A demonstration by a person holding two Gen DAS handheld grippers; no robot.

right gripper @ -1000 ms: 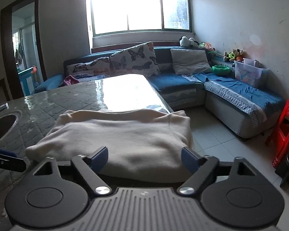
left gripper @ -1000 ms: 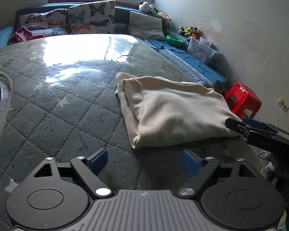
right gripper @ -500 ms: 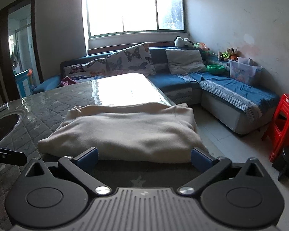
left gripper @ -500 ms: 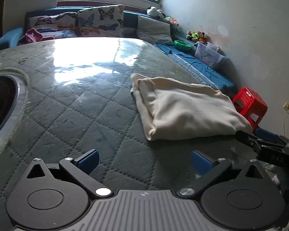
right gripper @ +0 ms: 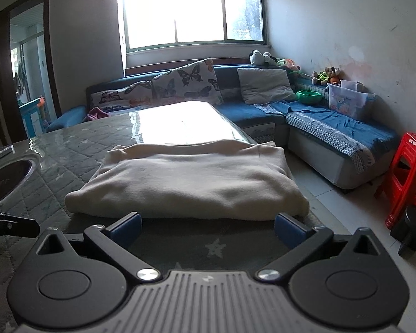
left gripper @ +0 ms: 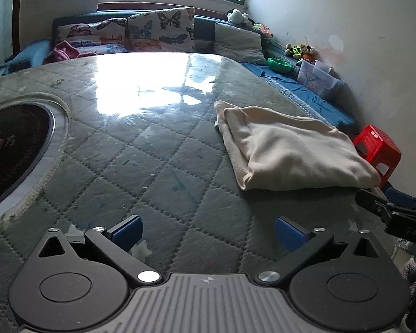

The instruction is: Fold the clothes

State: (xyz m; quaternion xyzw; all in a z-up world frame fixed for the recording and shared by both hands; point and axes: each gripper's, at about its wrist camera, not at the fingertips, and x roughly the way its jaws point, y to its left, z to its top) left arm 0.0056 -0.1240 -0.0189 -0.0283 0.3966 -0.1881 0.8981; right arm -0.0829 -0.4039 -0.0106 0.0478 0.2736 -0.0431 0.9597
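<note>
Two grippers, both spread wide with nothing between the pads: our left gripper (left gripper: 208, 231) hangs over bare quilted table (left gripper: 158, 166), our right gripper (right gripper: 208, 226) sits just in front of the near edge of the cream garment (right gripper: 191, 183); both sets of jaws have just been opening, no cloth in either. The garment looks folded already, a thick flat stack lying near the table's right edge, in the left wrist view (left gripper: 288, 149) off to the right of the left claw and well apart from it. We judge the fold done or nearly done, so the risks are mostly about undoing it. The stack sits close to the table edge on the side toward the floor and the red stool (right gripper: 410, 177); a nudge from the right claw's fingers could slide it off, since the table cover looks glossy. If we go for another fold, pinching only the top layer would peel it open and leave lower layers behind. The rounded near fold looks bulky, so the pads may slip off it. The two grippers are near each other at the garment's near corner, so they could clash. The round dark inset (left gripper: 11, 149) on the left is far off, no concern.
</note>
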